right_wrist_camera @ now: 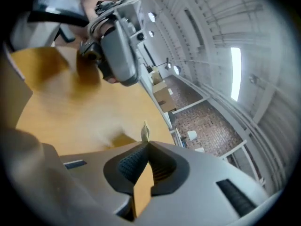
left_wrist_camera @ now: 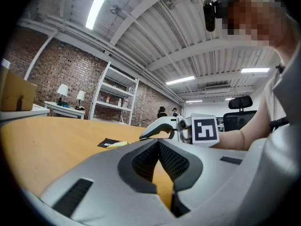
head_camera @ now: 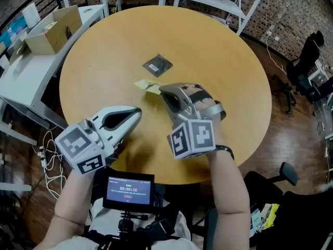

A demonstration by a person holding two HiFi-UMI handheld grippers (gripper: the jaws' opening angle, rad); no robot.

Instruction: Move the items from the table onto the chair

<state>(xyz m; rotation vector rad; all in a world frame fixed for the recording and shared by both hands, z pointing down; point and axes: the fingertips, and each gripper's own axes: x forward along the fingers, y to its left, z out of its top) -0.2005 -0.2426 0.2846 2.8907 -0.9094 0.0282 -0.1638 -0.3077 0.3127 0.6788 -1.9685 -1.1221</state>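
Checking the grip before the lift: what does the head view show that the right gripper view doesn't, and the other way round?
Only the head view: the black packet lying free on the table, and the flat face of the yellow packet. Only the right gripper view: the right gripper with its jaws closed on that packet's thin edge, which sticks out past the tips. Both: the left gripper and the table.

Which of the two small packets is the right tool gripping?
The yellow packet, pinched at the tip of the right tool; the black packet lies untouched farther across the table.
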